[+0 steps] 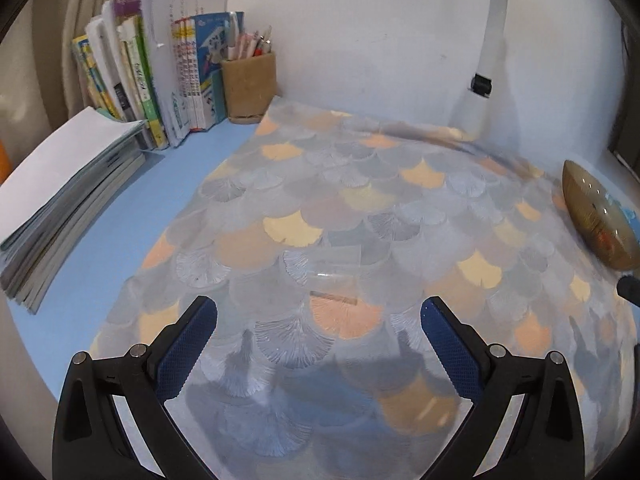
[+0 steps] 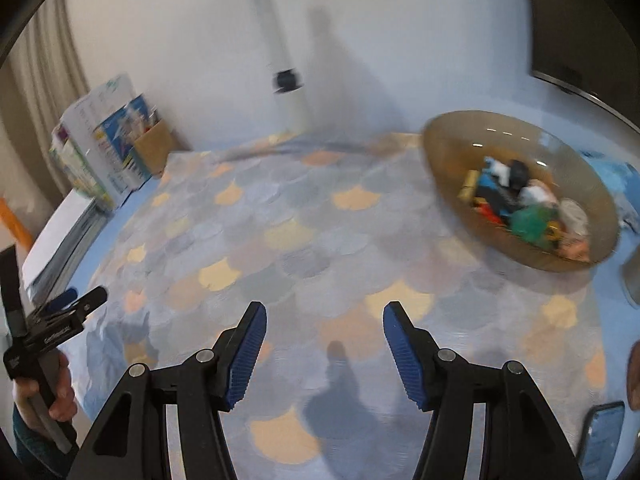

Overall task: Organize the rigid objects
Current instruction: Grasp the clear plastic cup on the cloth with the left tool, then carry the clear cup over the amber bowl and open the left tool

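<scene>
In the left wrist view, the left gripper (image 1: 318, 316) hangs with jaws apart over the patterned mat (image 1: 360, 208); a clear ruler (image 1: 334, 280) lies just ahead at centre. In the right wrist view, the right gripper (image 2: 324, 320) is also spread and empty; the bowl (image 2: 452, 148) of small objects (image 2: 528, 208) sits at upper right.

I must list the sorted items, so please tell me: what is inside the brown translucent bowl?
The brown translucent bowl holds a heap of small colourful objects: green, blue, black, white, red and yellow pieces. Blur hides their shapes, and lower pieces are covered.

Soft indoor light, right view motion-blurred, fisheye-curved edges, glints on bowl (image 2: 520, 192)
</scene>
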Available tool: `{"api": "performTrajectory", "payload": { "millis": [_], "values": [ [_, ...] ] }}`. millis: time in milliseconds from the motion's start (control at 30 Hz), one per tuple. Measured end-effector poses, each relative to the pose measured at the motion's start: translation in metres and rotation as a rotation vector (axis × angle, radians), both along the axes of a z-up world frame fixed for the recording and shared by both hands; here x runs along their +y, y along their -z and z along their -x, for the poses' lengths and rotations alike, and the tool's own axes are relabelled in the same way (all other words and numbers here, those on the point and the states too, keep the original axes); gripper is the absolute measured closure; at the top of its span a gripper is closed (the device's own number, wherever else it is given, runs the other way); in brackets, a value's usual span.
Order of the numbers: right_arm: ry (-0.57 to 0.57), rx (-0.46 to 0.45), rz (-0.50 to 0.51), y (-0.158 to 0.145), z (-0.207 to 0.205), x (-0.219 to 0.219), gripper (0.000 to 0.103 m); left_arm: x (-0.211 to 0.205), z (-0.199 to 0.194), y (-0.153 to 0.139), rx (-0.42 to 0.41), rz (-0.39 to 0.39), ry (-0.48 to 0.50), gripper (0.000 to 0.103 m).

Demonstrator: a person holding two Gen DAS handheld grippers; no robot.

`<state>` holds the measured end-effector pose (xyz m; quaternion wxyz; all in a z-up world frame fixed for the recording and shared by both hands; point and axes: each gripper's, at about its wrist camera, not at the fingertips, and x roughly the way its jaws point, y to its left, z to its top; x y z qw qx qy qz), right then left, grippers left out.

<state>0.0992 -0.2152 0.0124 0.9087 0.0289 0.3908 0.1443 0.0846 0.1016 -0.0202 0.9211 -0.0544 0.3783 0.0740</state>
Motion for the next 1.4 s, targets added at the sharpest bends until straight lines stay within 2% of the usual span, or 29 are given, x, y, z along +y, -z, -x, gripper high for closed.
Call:
{"api": "performTrajectory", "payload": {
  "millis": [100, 167, 300, 433, 467, 667, 800, 1033, 1167, 1300, 1400],
  "values": [
    [-0.043, 0.005, 0.030, 0.006, 0.000, 0.025, 0.044, 0.002, -0.007, 0.004, 0.000, 0.029, 0.053, 0.005],
    [-0.062, 0.009, 0.045, 0.010, 0.001, 0.036, 0.044, 0.004, -0.017, 0.009, 0.019, 0.033, 0.066, 0.019],
    [-0.057, 0.012, 0.080, 0.016, 0.002, 0.040, 0.044, 0.007, -0.036, 0.020, 0.066, 0.038, 0.084, 0.033],
    [-0.015, 0.034, 0.054, 0.020, -0.002, 0.022, 0.044, 0.006, -0.050, 0.029, 0.097, 0.049, 0.092, 0.056],
    [-0.003, 0.039, 0.046, 0.021, -0.003, 0.015, 0.044, 0.005, -0.050, 0.029, 0.099, 0.049, 0.091, 0.070],
    [0.053, 0.053, 0.013, 0.021, -0.001, -0.015, 0.044, -0.006, -0.051, 0.016, 0.055, 0.059, 0.084, 0.071],
    [0.113, 0.035, -0.014, 0.011, 0.006, -0.042, 0.044, -0.037, -0.057, -0.013, 0.007, 0.046, 0.142, 0.071],
    [0.229, -0.019, -0.003, -0.022, 0.012, -0.098, 0.044, -0.145, -0.078, -0.074, -0.110, 0.023, 0.352, 0.071],
    [0.287, -0.051, 0.021, -0.043, 0.009, -0.125, 0.044, -0.211, -0.095, -0.094, -0.130, 0.056, 0.491, 0.071],
    [0.341, -0.055, 0.023, -0.051, 0.005, -0.148, 0.044, -0.278, -0.111, -0.101, -0.124, 0.062, 0.618, 0.071],
    [0.369, -0.026, 0.010, -0.043, 0.001, -0.164, 0.044, -0.321, -0.128, -0.091, -0.086, 0.040, 0.677, 0.071]
  ]
}}
